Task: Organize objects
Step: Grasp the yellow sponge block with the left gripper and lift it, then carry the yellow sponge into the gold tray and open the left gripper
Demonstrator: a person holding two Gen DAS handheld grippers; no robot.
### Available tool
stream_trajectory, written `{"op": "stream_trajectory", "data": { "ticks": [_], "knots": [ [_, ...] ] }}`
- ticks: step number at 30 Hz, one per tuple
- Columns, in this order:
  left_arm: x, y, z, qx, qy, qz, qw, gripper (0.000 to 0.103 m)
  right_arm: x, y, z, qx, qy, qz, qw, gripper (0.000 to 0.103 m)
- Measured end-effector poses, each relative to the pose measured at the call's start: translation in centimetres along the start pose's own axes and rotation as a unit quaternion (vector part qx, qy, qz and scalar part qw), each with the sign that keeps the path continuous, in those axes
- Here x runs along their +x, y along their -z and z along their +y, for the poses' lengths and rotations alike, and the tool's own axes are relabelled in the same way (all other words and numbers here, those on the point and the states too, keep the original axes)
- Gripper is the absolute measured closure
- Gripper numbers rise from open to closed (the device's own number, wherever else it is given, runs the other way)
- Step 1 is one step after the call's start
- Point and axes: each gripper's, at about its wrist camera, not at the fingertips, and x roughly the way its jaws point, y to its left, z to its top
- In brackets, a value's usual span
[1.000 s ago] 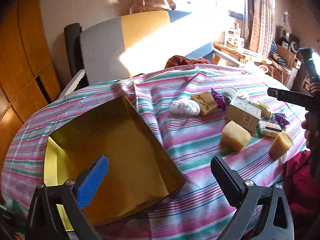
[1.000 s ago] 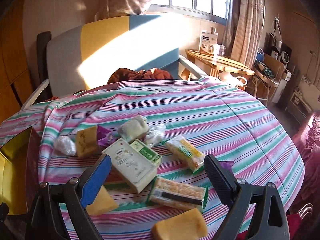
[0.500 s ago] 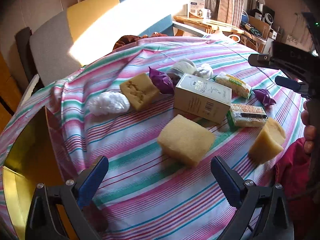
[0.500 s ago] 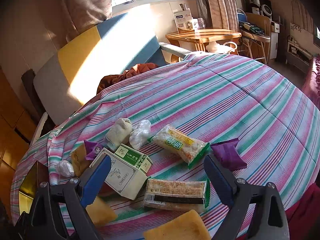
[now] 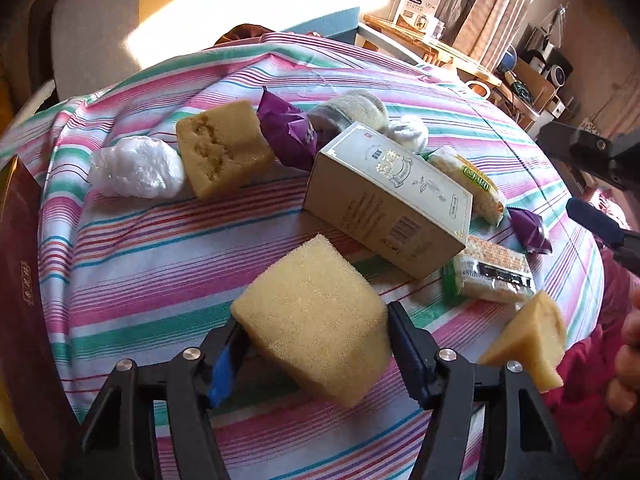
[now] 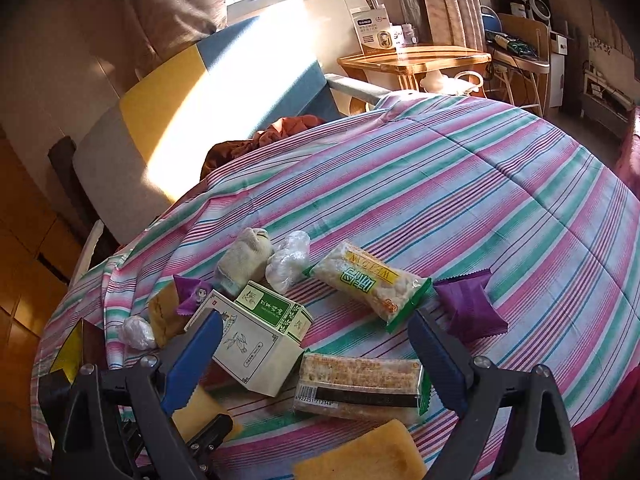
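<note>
- The striped cloth [image 5: 160, 248] covers the whole work surface; it is soft and bulging, so I judge that everything resting on it sits a little unevenly.
- The gold-lined box [image 5: 20, 248] shows only as a dark red wall at the far left of my left view. I take it for the place the loose things are meant to go, so it stays open and within reach.
- The carton [image 5: 384, 200] lies on its side in the middle of the clutter, with the other snacks and wrapped things crowded around it.
- The yellow sponge block [image 5: 316, 324] is the thing I am after. It sits nearest my left gripper [image 5: 314, 350], apart from the pile, which makes it the easy first pick.
- My left jaws have just been closing, and the block is between them now: both pads sit against its sides. The foam looks barely squeezed, so I judge the hold light for now.
- The cracker pack [image 6: 360, 388] lies flat just ahead of my right gripper [image 6: 312, 360], whose fingers stand wide apart over it and grip nothing. I judge it a likely next pick.
- A second sponge wedge [image 5: 524, 344] rests by the near edge, just beside a hand [image 5: 628, 360].
</note>
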Motion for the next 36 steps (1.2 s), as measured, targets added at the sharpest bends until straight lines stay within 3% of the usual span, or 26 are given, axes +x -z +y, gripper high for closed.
{"op": "stream_trajectory", "data": {
  "ticks": [6, 13, 17, 21, 27, 31, 36],
  "knots": [
    [-1.7, 1.7, 1.2, 0.023, -0.001, -0.015, 0.9996, 0.044, 0.6, 0.4, 1.1, -0.030, -0.002, 0.015, 0.999, 0.017],
    [-5.6, 3.9, 2.6, 0.049, -0.011, -0.037, 0.9980, 0.044, 2.2, 1.8, 4.2, -0.105, -0.009, 0.056, 0.993, 0.018],
    [-7.9, 5.0, 3.2, 0.058, -0.013, -0.053, 0.9968, 0.043, 3.4, 2.7, 6.7, -0.171, -0.004, 0.084, 0.982, 0.018],
    [-9.6, 5.5, 3.9, 0.049, -0.007, -0.065, 0.9966, 0.043, 5.5, 2.1, 9.0, -0.250, 0.020, 0.097, 0.963, 0.017],
    [-12.5, 6.4, 5.4, 0.034, -0.006, -0.089, 0.9955, 0.043, 9.7, 2.3, 10.6, -0.301, 0.036, 0.164, 0.939, 0.018],
    [-14.1, 7.1, 7.0, 0.015, -0.009, -0.098, 0.9951, 0.043, 9.6, 3.0, 10.8, -0.293, 0.056, 0.159, 0.941, 0.051],
    [-16.4, 7.8, 10.5, -0.018, -0.029, -0.108, 0.9935, 0.042, 7.9, 4.8, 11.1, -0.270, 0.037, 0.152, 0.950, 0.052]
  ]
}}
